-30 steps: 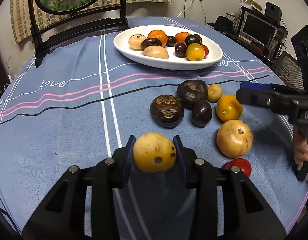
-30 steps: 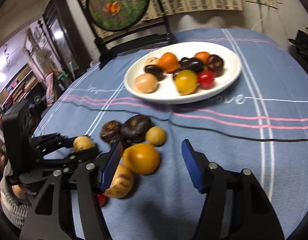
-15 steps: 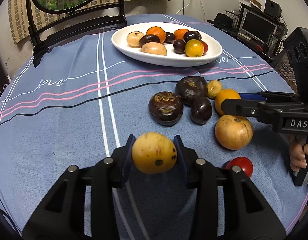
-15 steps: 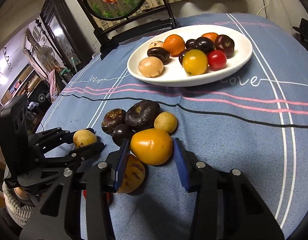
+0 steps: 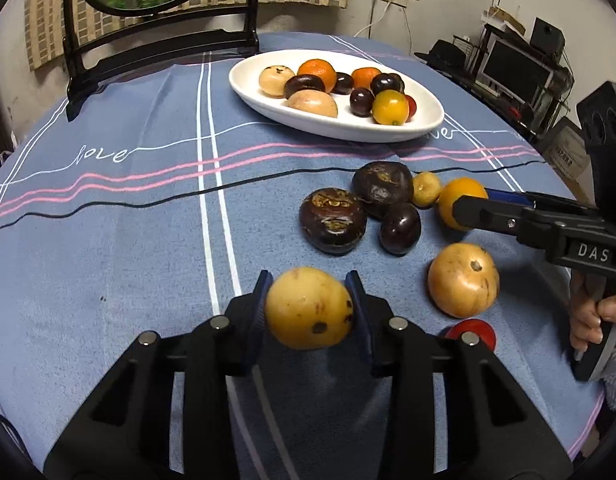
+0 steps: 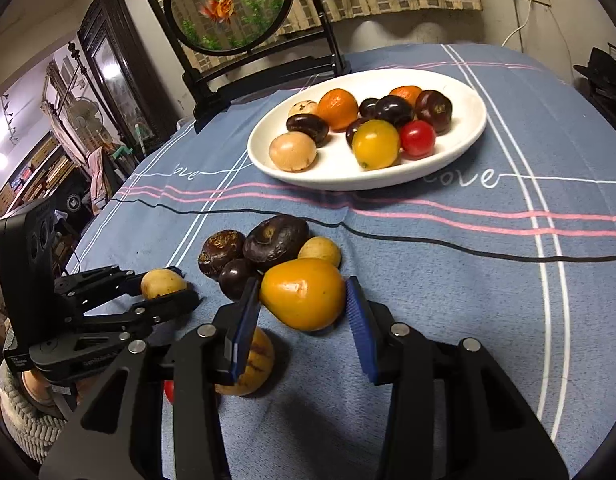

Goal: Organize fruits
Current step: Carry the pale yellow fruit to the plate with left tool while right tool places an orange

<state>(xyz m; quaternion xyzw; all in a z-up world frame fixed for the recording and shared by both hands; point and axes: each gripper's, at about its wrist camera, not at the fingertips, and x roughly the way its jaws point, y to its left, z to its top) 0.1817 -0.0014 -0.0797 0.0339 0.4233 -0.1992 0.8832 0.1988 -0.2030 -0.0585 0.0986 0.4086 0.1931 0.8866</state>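
The red fruit (image 5: 474, 330) near the left wrist camera is half hidden behind that gripper's black arm; in the right wrist view the striped yellow fruit (image 6: 255, 364) is partly covered by a blue pad; the hand (image 5: 592, 320) on the handle is cut off at the picture's edge.

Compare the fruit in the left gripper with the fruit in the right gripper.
The yellow fruit in the left gripper is pale, roundish and brown-spotted; the orange fruit in the right gripper is deeper orange-yellow, smoother and pear-shaped. The yellow fruit looks lifted; whether the orange fruit has left the tablecloth is unclear. Both sit between blue-padded fingers.
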